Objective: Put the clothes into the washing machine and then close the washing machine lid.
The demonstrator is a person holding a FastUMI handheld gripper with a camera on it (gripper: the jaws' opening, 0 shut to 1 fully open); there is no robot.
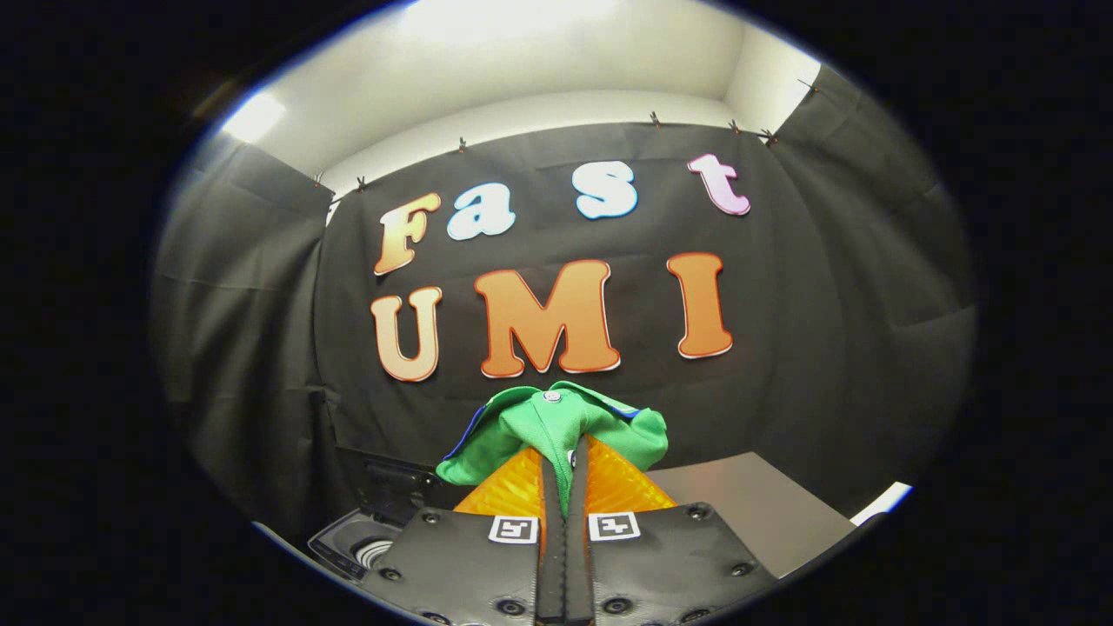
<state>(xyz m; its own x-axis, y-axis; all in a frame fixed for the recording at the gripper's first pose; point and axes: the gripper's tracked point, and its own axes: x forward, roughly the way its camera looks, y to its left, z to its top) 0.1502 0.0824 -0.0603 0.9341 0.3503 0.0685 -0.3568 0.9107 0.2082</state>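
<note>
Fingers (563, 469) nearly closed, only a thin gap left, both pressing on a green garment (556, 426) pinched between them. Garment bunched up, held in the air above the fingertips, with a small round snap at its top fold and a blue edge showing at left and right. Down to the near left, beneath the fingers, part of a washer (365, 539): dark panel and a bit of a round opening; lid position unclear. To the right, beyond the fingers, a grey table (756, 504) surface. Black cloth wall (826, 304) far behind, white ceiling (522, 69) above.
</note>
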